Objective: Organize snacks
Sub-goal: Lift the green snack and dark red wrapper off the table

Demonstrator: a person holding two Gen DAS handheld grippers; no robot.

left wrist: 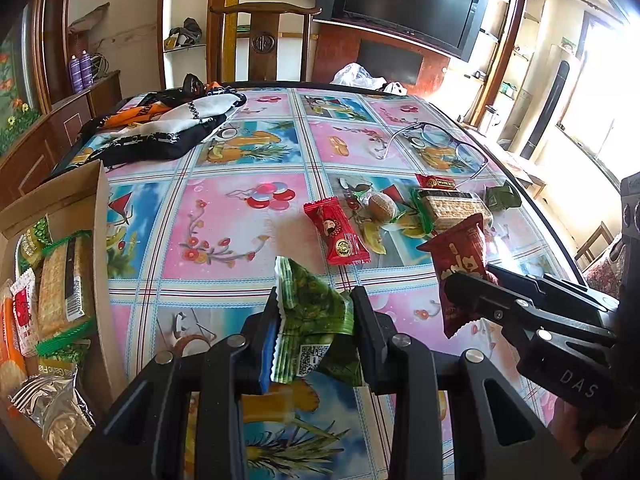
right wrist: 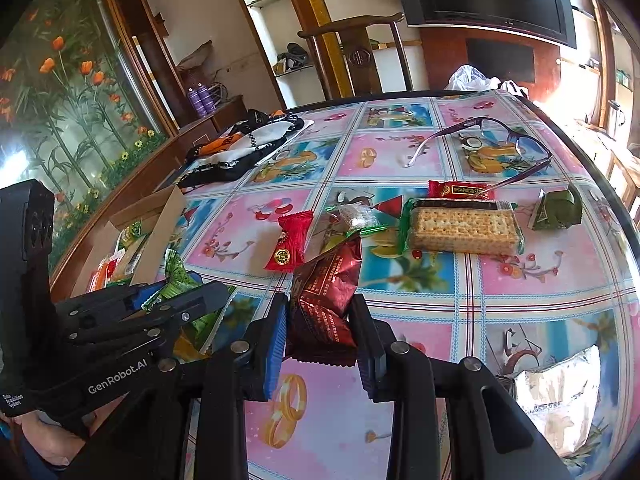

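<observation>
Green packet (left wrist: pixel 312 312) pinched in left gripper (left wrist: pixel 316 320); maroon packet (right wrist: pixel 326 304) in right gripper (right wrist: pixel 320 328).

"GenRobot.AI" is being shown in white letters on the black body of the left gripper (right wrist: pixel 176 300) — beside it, small white print is reading "Data Acquisition System", barely legible. "DAS" is being displayed on the right gripper (left wrist: pixel 468 292). A silver packet (left wrist: pixel 52 404) in the cardboard box (left wrist: pixel 102 216) is being marked with "Fla" — the remainder is hidden. Other wrapper print is too small to be read.
</observation>
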